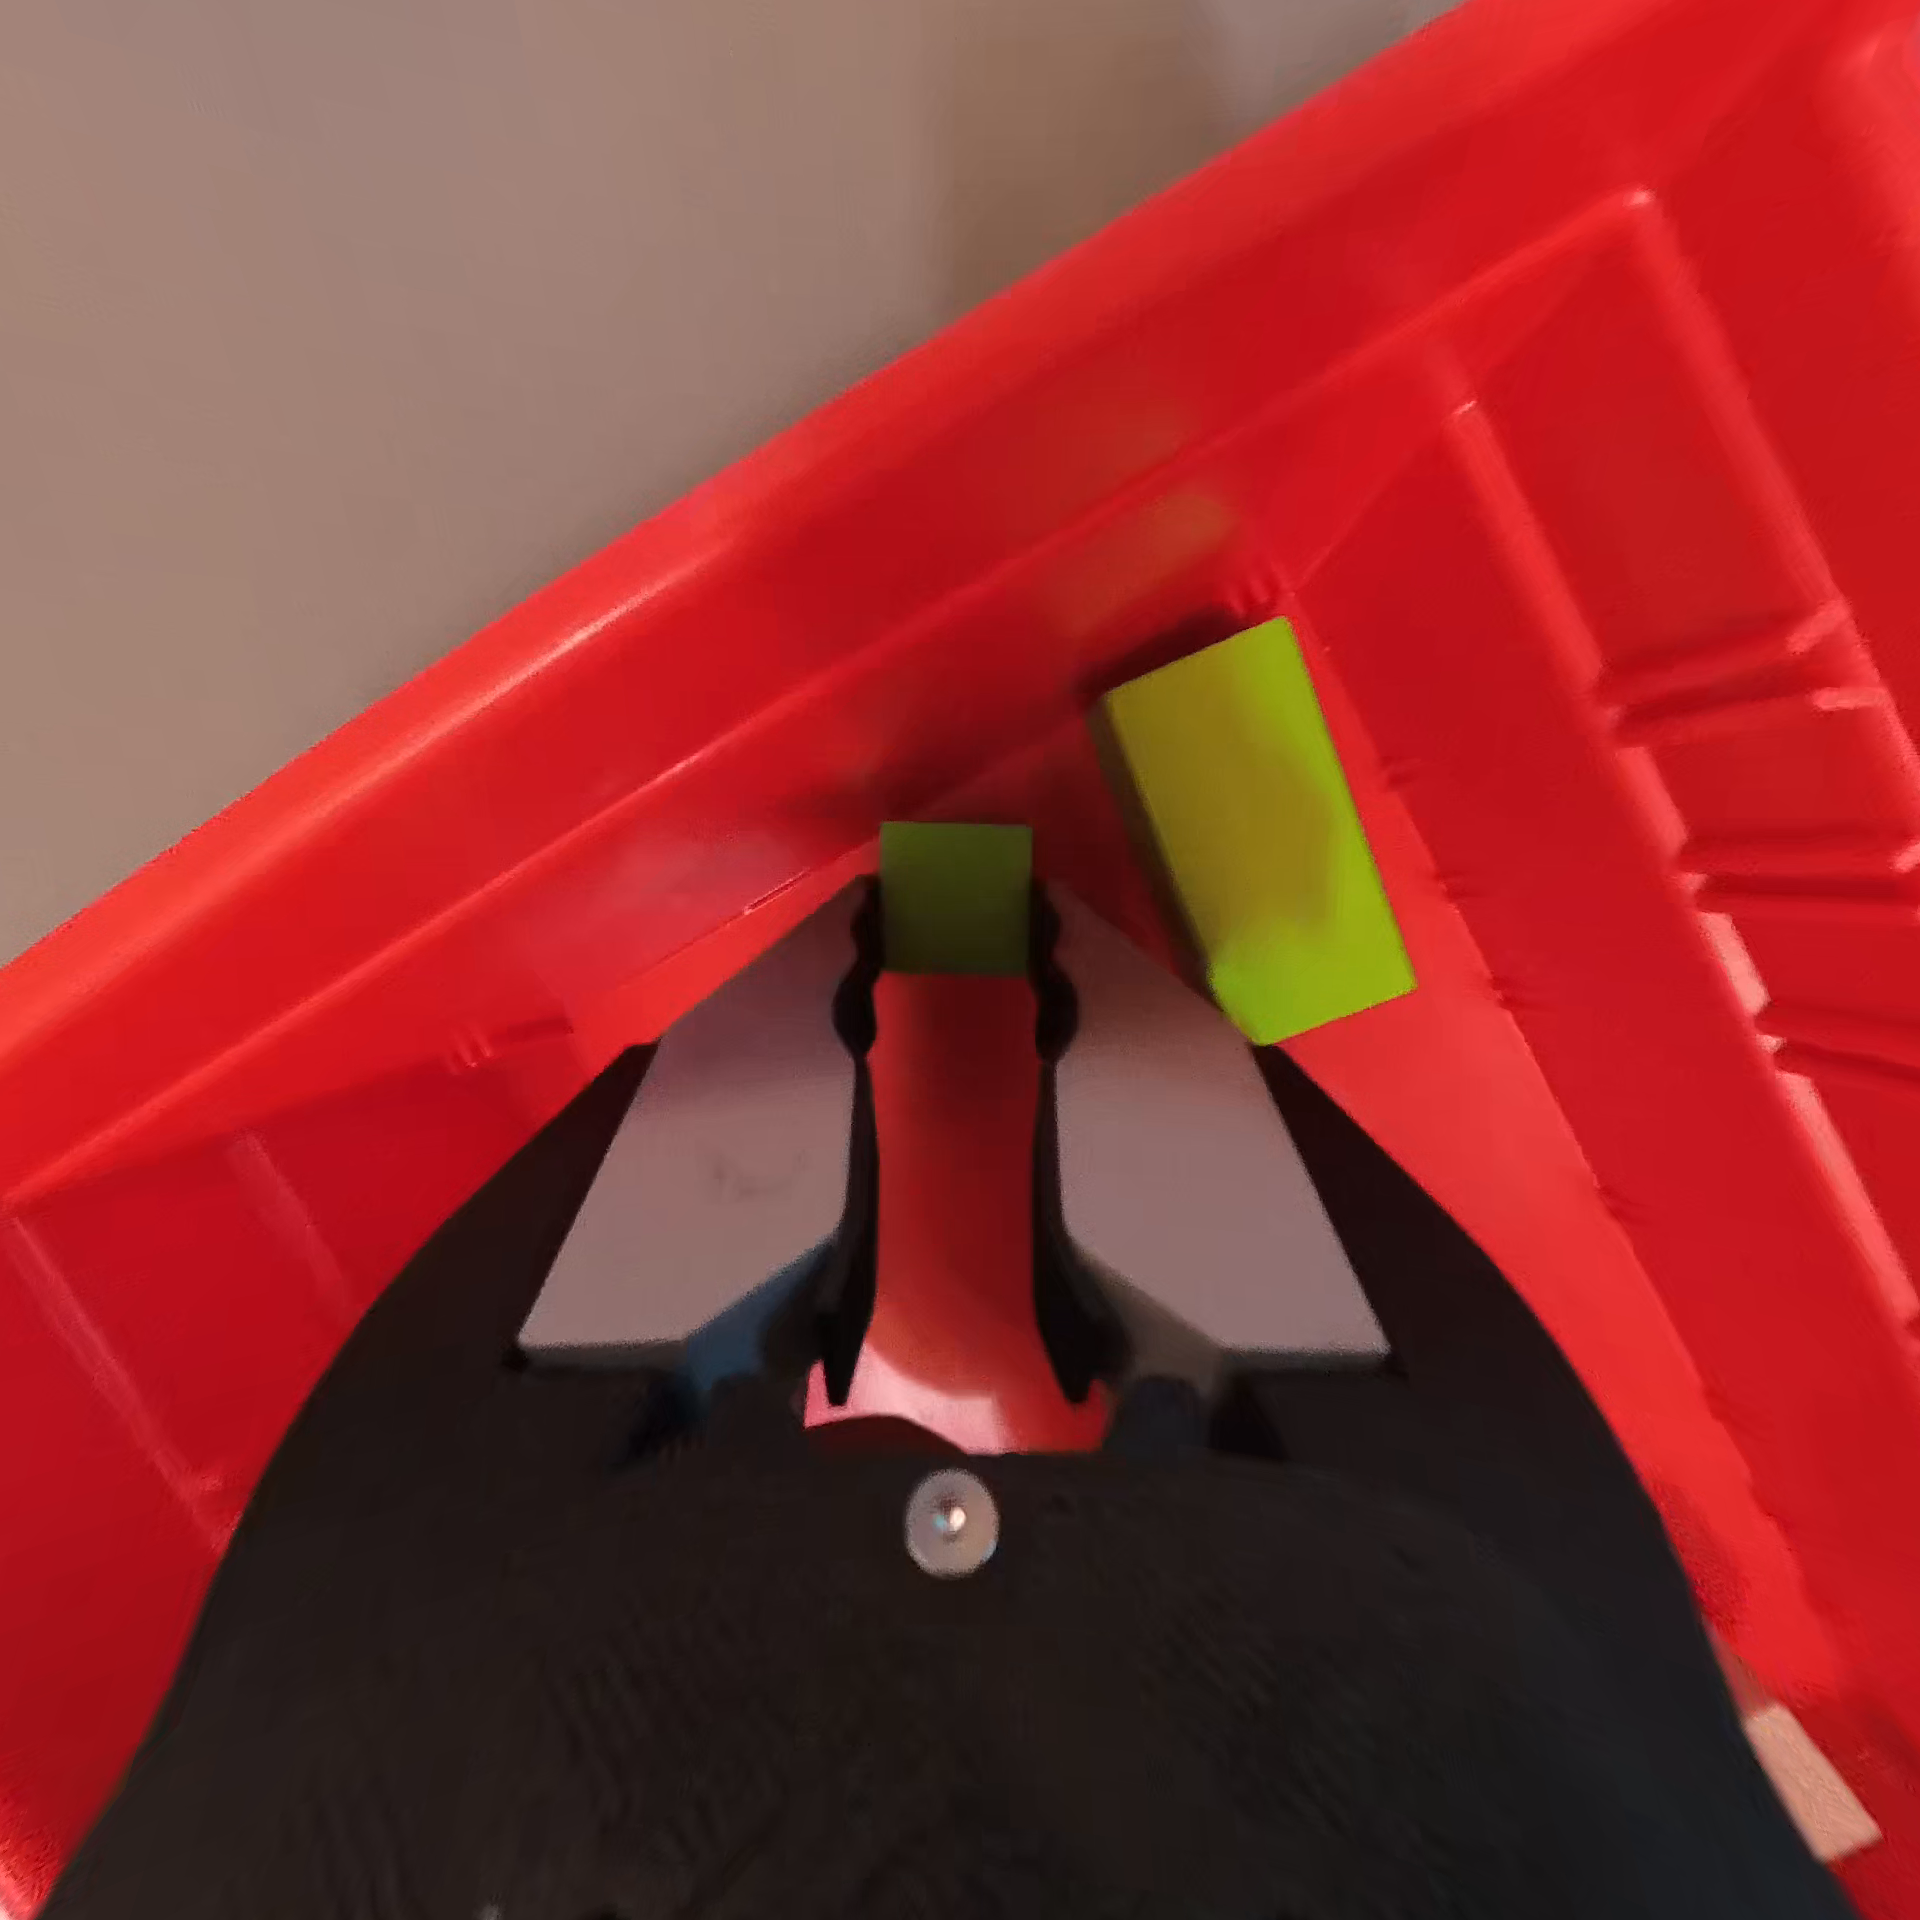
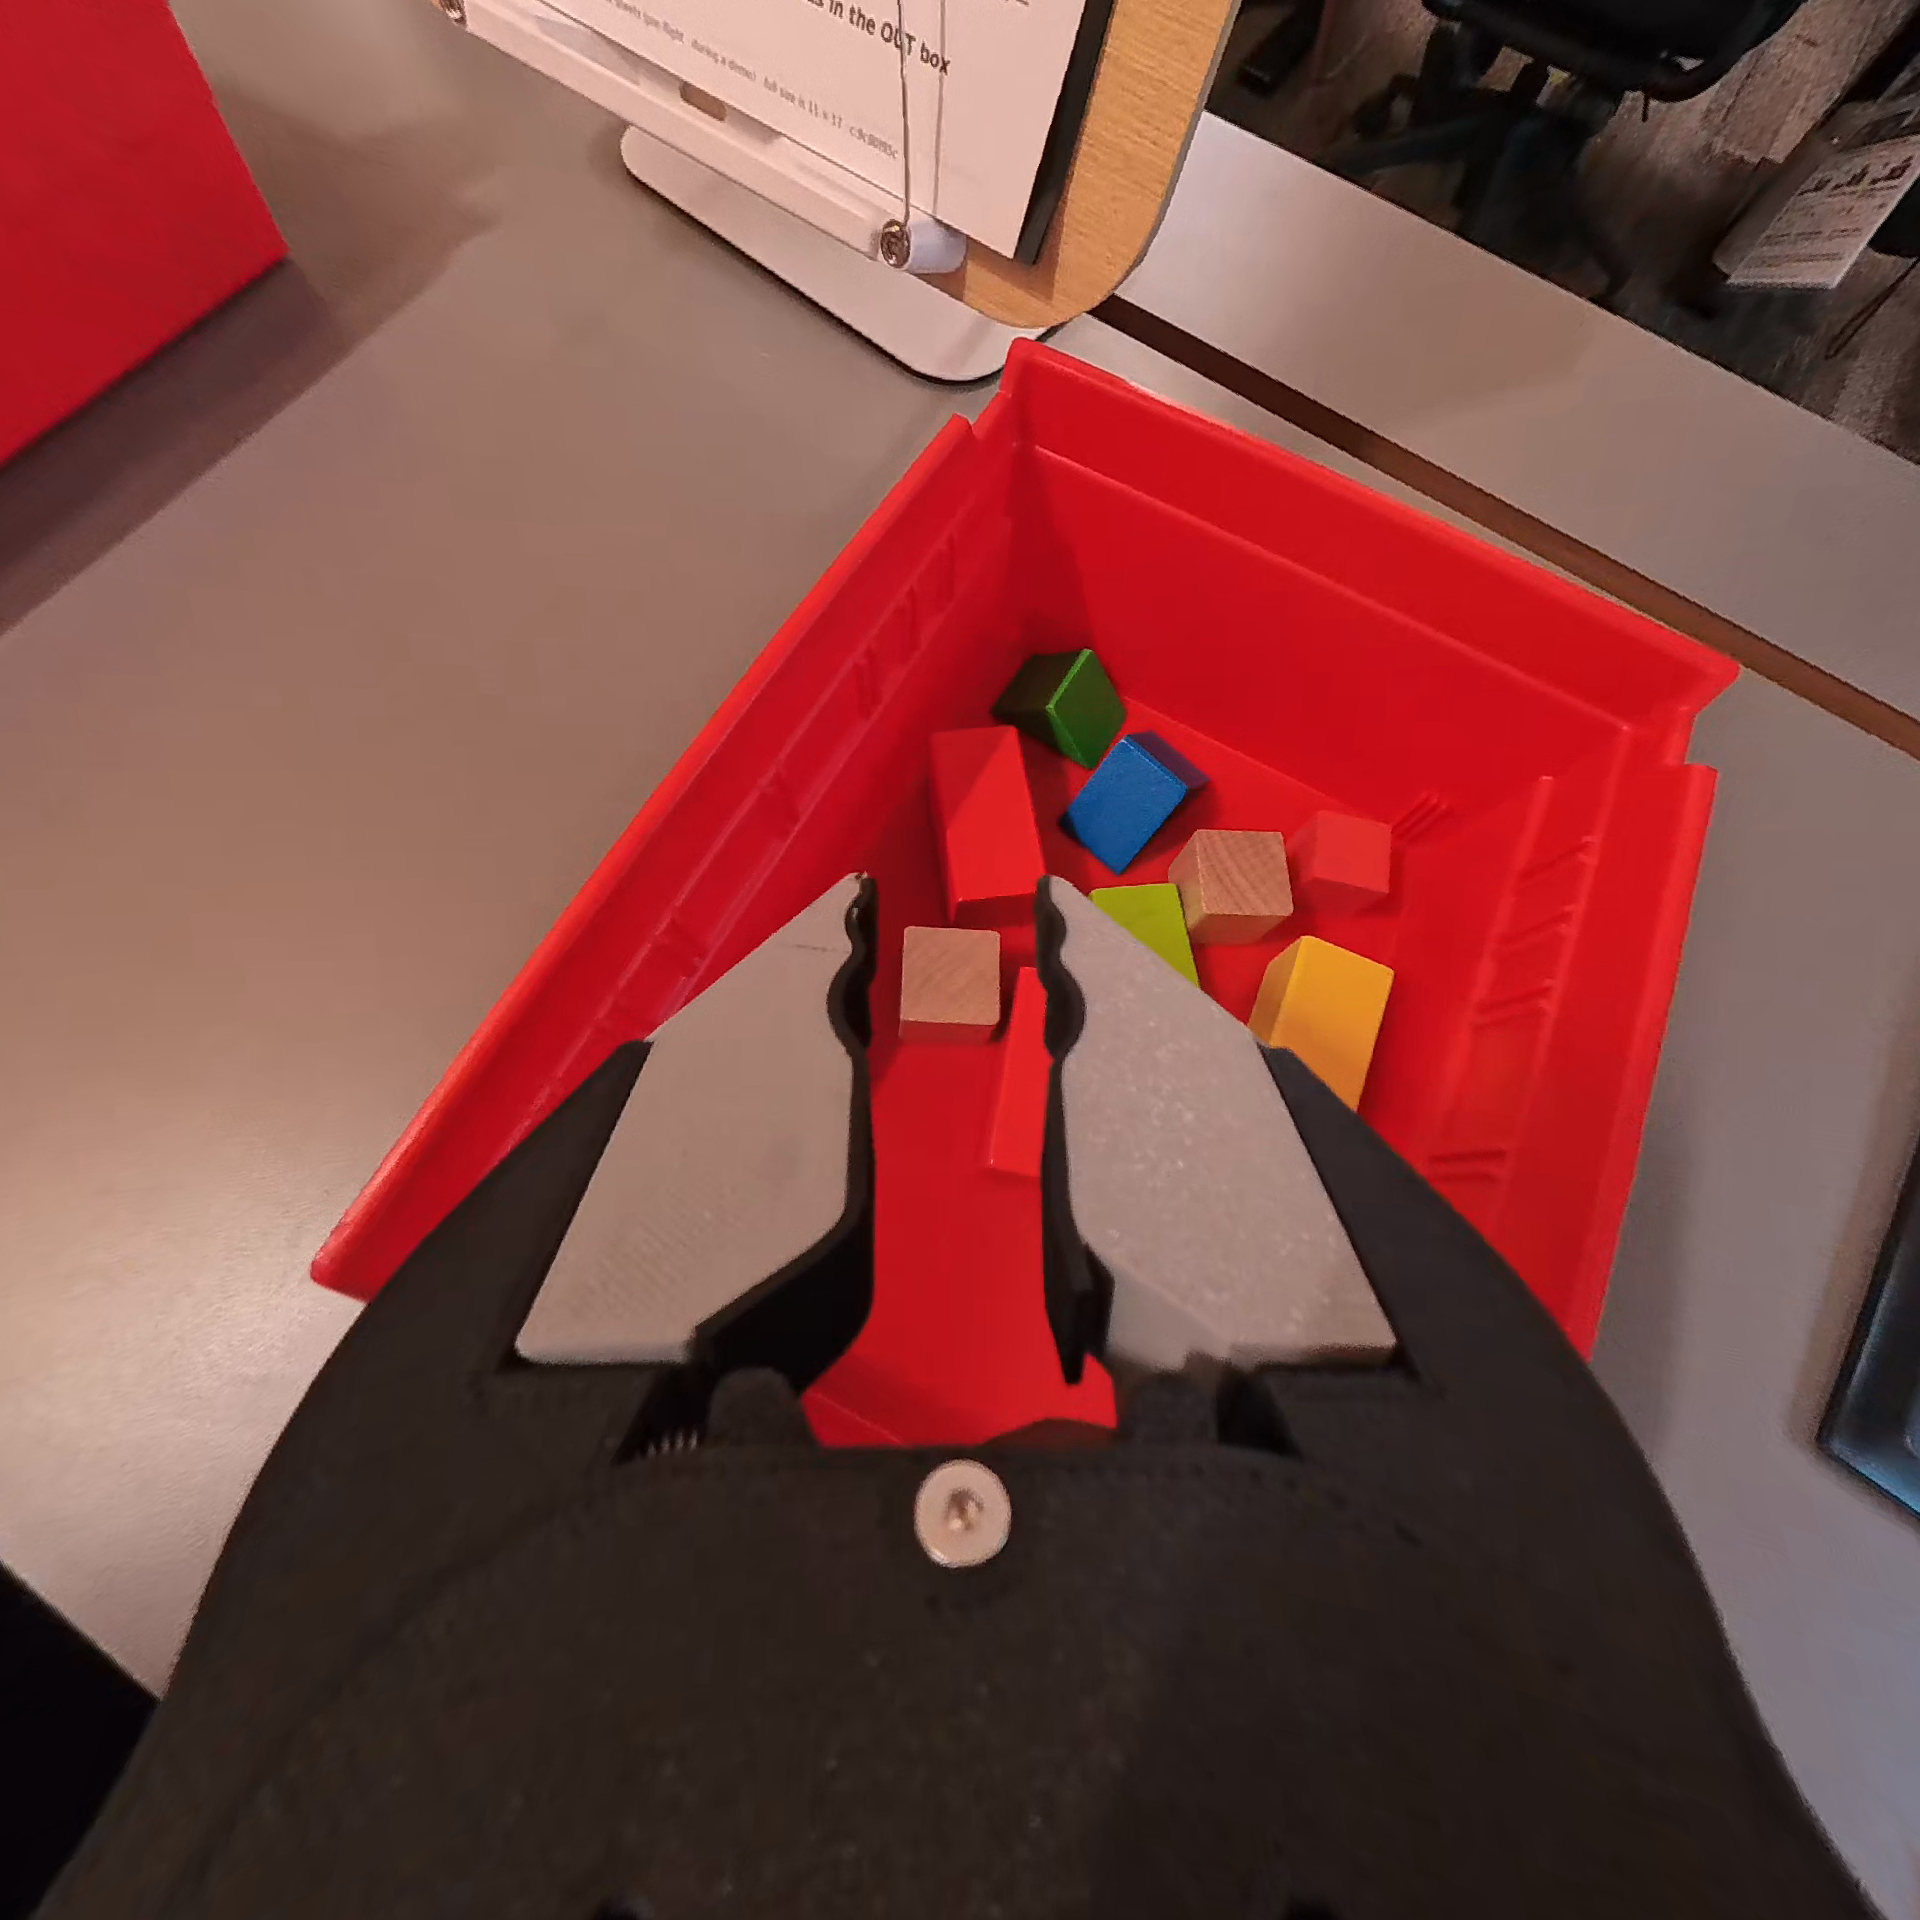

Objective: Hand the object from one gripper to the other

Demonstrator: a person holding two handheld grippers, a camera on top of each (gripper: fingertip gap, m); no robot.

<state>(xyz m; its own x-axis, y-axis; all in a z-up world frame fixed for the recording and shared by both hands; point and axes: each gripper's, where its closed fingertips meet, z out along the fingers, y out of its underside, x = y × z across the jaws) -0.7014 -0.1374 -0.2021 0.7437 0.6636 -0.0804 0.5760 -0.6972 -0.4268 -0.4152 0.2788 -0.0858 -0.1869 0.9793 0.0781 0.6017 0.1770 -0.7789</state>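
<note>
While the left gripper [image 1: 956, 904] sits low inside a red bin [image 1: 727, 644], its black pads [image 1: 860, 935] pinch a small green block [image 1: 954, 896] from both sides at the very tips. That's the piece to hand over, I'd say. Just right of those fingers a lime block [image 1: 1257, 831] leans on the wall. The view is blurred, and with so shallow a hold the block could twist out on the lift. Over to the right gripper [image 2: 951, 966]: fingers apart, grasping nothing, above a second red bin [image 2: 1351, 582]. A plain wooden cube [image 2: 949, 982] lies loose on the floor between them, and closing too soon would snag it.
</note>
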